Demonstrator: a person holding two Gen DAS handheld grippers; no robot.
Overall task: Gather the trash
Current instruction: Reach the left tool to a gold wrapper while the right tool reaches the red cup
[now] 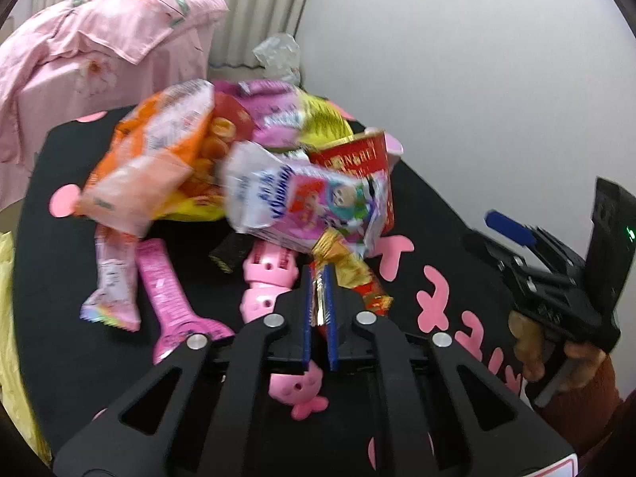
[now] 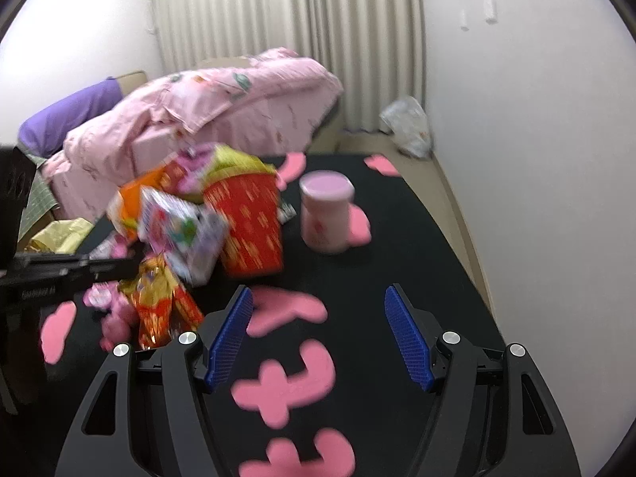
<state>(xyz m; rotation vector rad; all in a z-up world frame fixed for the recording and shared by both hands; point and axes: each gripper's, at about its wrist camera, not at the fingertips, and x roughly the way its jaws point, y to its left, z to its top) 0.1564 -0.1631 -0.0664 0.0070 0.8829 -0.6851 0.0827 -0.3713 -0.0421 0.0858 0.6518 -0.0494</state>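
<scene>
Our left hand-held gripper (image 1: 320,302) pinches a gold-red foil wrapper (image 1: 349,274). Our right hand-held gripper (image 2: 318,342) gapes wide over the black worktop (image 2: 397,238), empty.

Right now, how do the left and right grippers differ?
The left gripper has its fingers closed on a gold and red wrapper; the right gripper has its fingers spread wide and holds nothing. The left is at the trash pile; the right hovers over bare black table. Both have blue pads.
</scene>
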